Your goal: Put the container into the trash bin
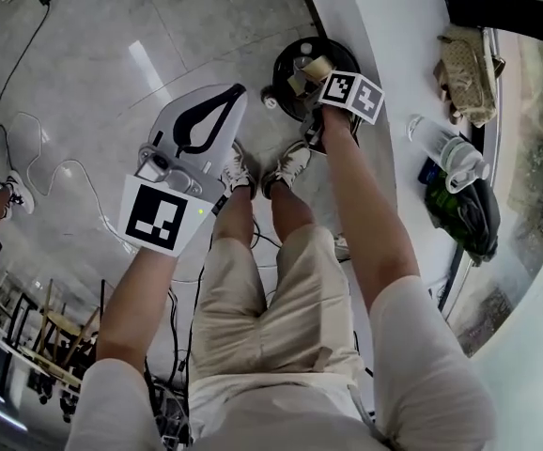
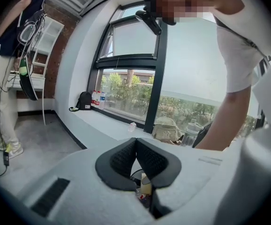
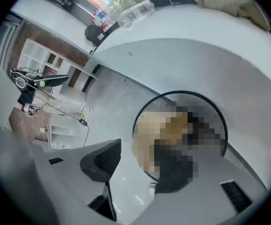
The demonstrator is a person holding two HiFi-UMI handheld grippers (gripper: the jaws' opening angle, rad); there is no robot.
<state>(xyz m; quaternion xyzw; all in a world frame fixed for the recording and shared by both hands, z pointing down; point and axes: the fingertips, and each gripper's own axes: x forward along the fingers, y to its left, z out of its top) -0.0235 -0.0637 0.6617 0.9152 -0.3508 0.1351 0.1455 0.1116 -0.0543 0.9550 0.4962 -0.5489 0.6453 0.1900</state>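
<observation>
A round black mesh trash bin stands on the grey floor beside a curved white ledge. A tan container lies inside it. My right gripper hangs just above the bin's near rim, pointing steeply down. In the right gripper view the bin lies ahead of the right gripper, whose jaws are open with nothing between them; the bin's contents are masked there. My left gripper is held out to the left of the bin, away from it. Its black pads meet at the tips and hold nothing.
The white ledge carries a clear plastic bottle, a tan bag and a black backpack. My own feet are close to the bin. Cables trail over the floor, and another person stands at the left.
</observation>
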